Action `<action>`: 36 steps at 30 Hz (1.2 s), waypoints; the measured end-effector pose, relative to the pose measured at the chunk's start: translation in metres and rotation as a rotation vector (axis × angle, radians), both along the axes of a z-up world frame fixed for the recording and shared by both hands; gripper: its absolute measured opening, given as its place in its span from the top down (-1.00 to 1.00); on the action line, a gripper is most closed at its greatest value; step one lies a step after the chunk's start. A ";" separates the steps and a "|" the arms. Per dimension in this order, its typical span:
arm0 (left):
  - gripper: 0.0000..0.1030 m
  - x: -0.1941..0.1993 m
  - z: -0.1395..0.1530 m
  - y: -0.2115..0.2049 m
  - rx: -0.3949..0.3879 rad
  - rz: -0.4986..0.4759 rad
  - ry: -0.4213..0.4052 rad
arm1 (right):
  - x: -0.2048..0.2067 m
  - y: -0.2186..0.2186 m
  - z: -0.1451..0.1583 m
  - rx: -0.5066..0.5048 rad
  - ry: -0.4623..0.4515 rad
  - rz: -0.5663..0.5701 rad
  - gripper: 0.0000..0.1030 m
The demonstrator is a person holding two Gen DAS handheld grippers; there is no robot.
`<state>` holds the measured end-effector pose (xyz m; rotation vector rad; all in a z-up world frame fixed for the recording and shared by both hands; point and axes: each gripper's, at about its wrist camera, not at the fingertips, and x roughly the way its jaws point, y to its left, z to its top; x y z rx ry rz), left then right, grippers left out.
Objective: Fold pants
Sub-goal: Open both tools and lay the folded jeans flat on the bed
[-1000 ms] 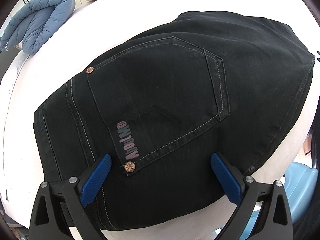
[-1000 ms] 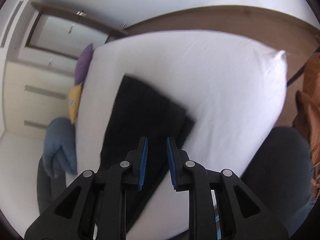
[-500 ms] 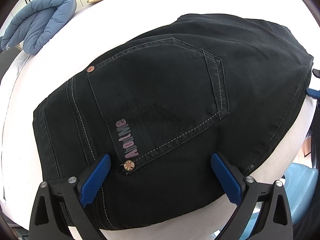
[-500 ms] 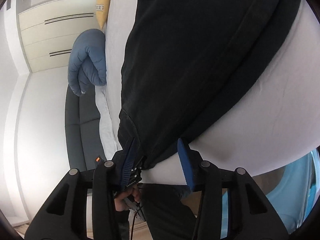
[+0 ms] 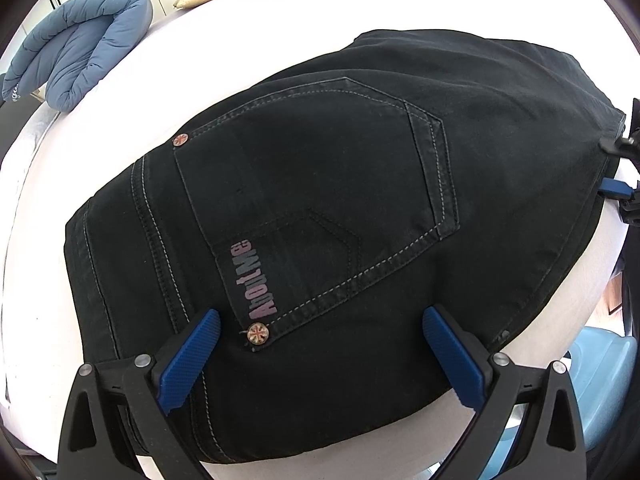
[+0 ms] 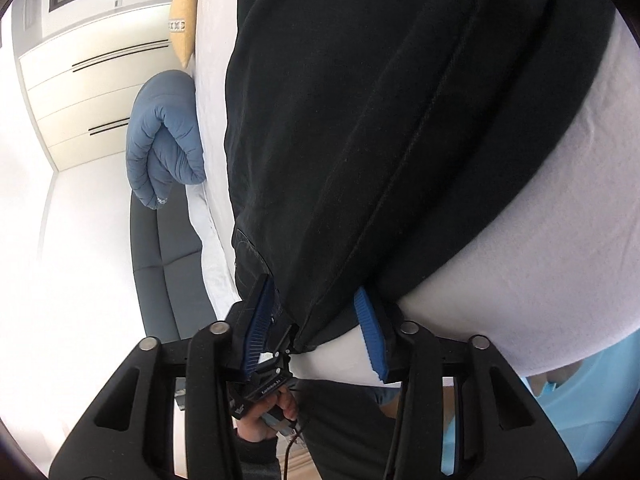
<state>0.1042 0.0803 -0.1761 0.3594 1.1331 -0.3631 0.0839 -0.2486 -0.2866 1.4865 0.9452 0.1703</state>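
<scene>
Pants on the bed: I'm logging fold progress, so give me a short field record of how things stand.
garment: black pants, folded, back pocket facing up
surface: white bed
left claw: open, pads apart over the pants near the pocket rivet
right claw: jaws have just been closing, a corner of the pants between the pads; whether they press is unclear
nearby: blue quilt rolled at the bed's edge, yellow pillow
</scene>
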 end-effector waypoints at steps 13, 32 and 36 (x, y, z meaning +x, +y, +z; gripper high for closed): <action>-1.00 -0.001 0.000 -0.011 0.021 -0.030 0.021 | -0.016 0.003 0.000 -0.059 0.049 0.035 0.95; -0.65 -0.002 0.069 -0.058 -0.102 -0.084 -0.103 | -0.056 -0.024 0.019 -0.073 -0.018 0.037 0.88; -0.65 0.025 0.058 -0.115 -0.147 -0.114 -0.103 | -0.064 -0.064 0.055 -0.146 -0.117 -0.048 0.88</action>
